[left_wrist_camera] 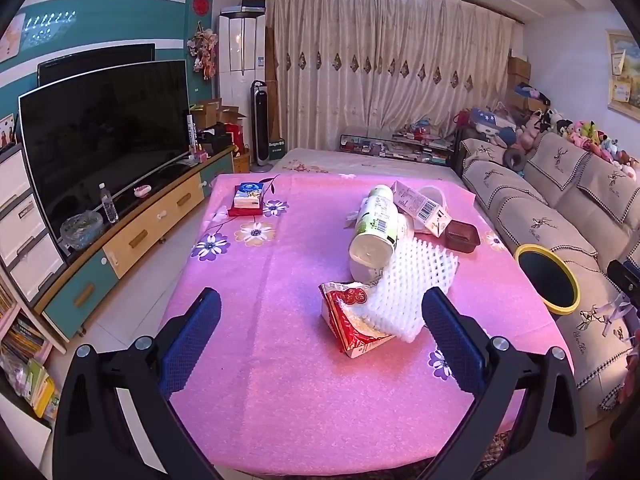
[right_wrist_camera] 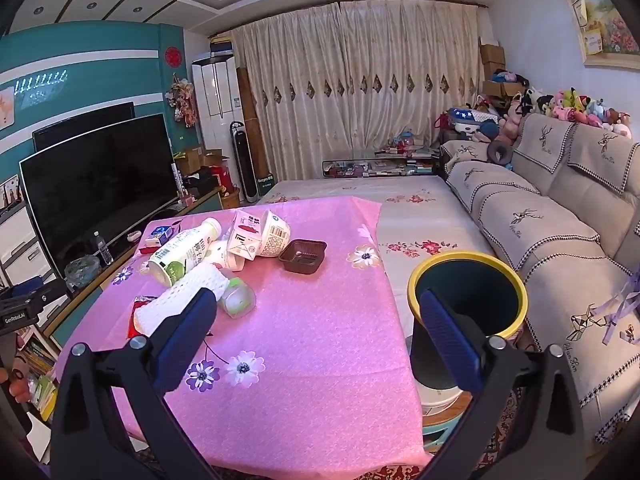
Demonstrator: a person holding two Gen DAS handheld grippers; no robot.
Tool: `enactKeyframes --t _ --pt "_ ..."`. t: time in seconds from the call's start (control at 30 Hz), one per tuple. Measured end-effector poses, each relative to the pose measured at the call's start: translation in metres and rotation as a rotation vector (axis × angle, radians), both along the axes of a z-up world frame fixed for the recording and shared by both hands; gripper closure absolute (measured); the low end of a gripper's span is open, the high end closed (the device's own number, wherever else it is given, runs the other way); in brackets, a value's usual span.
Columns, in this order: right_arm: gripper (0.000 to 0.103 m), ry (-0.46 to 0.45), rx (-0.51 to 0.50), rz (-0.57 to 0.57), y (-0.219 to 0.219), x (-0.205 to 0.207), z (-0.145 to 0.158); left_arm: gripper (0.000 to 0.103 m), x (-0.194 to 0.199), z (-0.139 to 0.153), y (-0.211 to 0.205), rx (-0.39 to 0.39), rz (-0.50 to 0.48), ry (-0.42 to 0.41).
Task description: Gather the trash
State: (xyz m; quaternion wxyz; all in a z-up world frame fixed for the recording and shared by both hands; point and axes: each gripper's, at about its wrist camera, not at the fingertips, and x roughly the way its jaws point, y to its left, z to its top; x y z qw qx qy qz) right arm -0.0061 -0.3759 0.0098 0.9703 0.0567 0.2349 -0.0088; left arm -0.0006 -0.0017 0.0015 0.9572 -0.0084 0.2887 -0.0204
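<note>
Left wrist view | left tongs (left_wrist_camera: 320, 320) gape empty, right tongs (right_wrist_camera: 318, 320) too | risk: bottle (left_wrist_camera: 374, 228) rolls off worktop (left_wrist_camera: 280, 400) if foam net (left_wrist_camera: 408, 292) is tugged

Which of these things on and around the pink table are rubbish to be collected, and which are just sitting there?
For the job: milk bottle, white foam net, red wrapper, carton, brown tray, yellow-rimmed bin.

Just there: tissue box, television, sofa.
</note>
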Motion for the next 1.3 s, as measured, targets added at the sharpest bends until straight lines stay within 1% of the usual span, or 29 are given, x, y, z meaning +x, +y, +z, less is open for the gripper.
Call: enactKeyframes --t 0.03,0.1,1.3 --pt "0.006 0.001 0.000 0.000 0.002 -0.001 0.000 0.004 0.000 0.000 0.000 0.000 0.000 0.002" --pt "0.006 0.008 0.009 -0.002 -0.014 0.001 0.004 0.004 0.001 0.000 0.000 0.001 -0.001 0.003" --pt "0.006 0.025 0.021 -0.005 -0.015 0.005 0.000 0.004 0.009 -0.009 -0.003 0.003 -0.006 0.023"
